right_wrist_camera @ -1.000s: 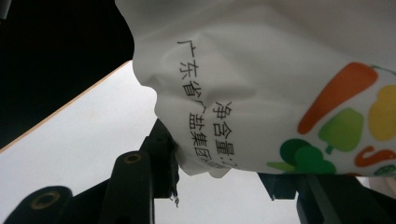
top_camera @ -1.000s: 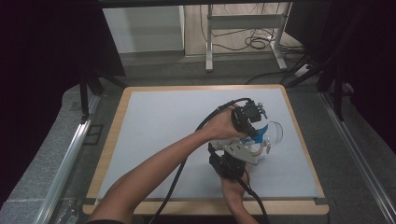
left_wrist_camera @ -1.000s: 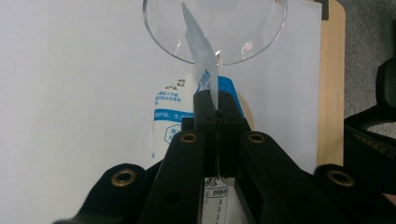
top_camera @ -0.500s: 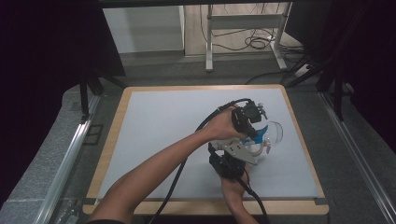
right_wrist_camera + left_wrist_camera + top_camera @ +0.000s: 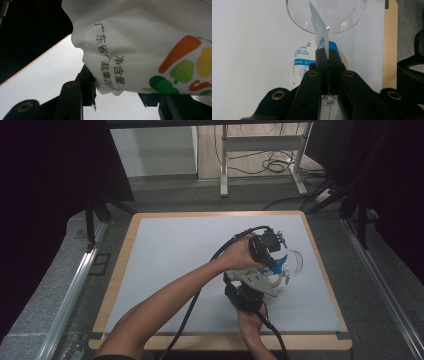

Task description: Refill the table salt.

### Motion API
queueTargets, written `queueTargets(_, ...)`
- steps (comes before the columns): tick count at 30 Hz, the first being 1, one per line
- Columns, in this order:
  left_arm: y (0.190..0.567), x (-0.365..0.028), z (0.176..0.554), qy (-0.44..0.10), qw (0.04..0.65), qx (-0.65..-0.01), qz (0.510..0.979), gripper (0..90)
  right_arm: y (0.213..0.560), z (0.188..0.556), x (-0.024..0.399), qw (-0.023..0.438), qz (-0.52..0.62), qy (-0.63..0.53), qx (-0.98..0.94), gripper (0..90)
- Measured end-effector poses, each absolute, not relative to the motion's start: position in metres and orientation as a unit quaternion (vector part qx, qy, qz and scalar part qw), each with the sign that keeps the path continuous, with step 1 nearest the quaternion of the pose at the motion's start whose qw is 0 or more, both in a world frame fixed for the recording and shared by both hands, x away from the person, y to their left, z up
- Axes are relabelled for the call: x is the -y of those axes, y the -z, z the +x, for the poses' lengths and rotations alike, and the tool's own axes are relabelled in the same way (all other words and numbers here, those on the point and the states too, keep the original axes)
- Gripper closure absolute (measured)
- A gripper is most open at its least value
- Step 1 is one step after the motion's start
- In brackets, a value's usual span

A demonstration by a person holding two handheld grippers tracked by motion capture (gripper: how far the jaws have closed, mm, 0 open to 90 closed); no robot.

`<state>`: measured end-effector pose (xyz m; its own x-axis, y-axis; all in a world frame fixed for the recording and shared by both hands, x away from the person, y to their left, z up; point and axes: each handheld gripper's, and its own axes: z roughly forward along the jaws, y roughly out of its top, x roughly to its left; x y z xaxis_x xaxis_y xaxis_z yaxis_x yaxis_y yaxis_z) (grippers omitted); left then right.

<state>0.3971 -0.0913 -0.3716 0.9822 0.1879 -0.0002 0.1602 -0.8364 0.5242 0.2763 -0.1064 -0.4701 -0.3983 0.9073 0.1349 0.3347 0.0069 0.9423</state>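
Note:
A white and blue pouch (image 5: 150, 37), printed with vegetables and Chinese text, hangs over the white table top (image 5: 175, 250) at its right side. My left gripper (image 5: 327, 53) is shut on the pouch's thin top strip (image 5: 318, 32), which points toward a clear bowl (image 5: 344, 15). My right gripper (image 5: 120, 87) is shut on the pouch's bulging lower body, with a jaw on each side. In the high view the left gripper (image 5: 272, 261) is above the right gripper (image 5: 279, 279), both just left of the bowl (image 5: 297, 261).
The table has a wooden rim (image 5: 215, 340). Black cables trail from both grippers across the mat toward the near edge. A metal frame (image 5: 260, 155) and floor cables lie beyond the far edge. Dark curtains flank both sides.

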Motion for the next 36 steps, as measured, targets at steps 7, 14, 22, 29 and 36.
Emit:
queueTargets(7, 0.3715, 0.0926, 0.3966, -0.025, 0.272, -0.091, 0.958, 90.0, 0.4696, 0.2763, 0.1074, 0.274, 0.476, -0.522, -0.653, 55.2)
queueTargets(14, 0.3716, 0.0936, 0.3968, -0.025, 0.271, -0.090, 0.958, 90.0, 0.4692, 0.2767, 0.1079, 0.273, 0.477, -0.524, -0.651, 55.2)
queueTargets(22, 0.3707, 0.0938, 0.3962, -0.024, 0.271, -0.090, 0.958, 90.0, 0.4686, 0.2763, 0.1083, 0.274, 0.476, -0.525, -0.650, 55.3)
queueTargets(29, 0.3717, 0.0933, 0.3968, -0.024, 0.269, -0.091, 0.959, 90.0, 0.4690, 0.2767, 0.1076, 0.273, 0.476, -0.526, -0.650, 55.4)
queueTargets(36, 0.3751, 0.0934, 0.3979, -0.022, 0.268, -0.093, 0.959, 90.0, 0.4710, 0.2773, 0.1074, 0.271, 0.477, -0.524, -0.651, 55.4)
